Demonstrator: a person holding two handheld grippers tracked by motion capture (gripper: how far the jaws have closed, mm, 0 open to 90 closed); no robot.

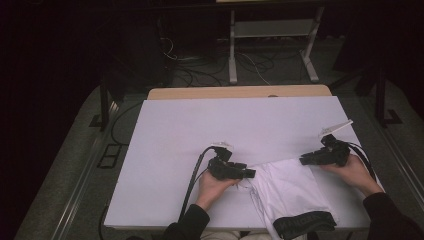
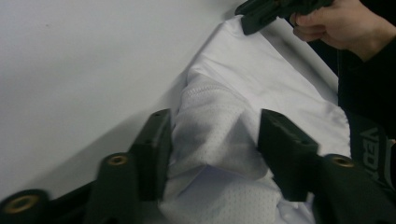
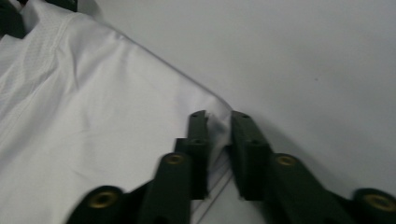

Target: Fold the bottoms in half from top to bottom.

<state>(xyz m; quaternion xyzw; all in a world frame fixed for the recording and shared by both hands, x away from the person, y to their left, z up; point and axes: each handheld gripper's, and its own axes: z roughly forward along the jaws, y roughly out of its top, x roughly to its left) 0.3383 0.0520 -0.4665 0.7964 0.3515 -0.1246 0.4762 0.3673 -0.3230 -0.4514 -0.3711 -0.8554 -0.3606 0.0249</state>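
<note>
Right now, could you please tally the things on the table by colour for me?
White: 1, the shorts, which have a black waistband
Black: 2, the left gripper and the right gripper, each at a corner of the shorts
Total: 3

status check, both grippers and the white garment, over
Left gripper pinching bunched mesh fabric of the white garment. Right gripper clamped on its far corner. Garment flat on the table, black waistband at near edge. Nothing blocking.
</note>
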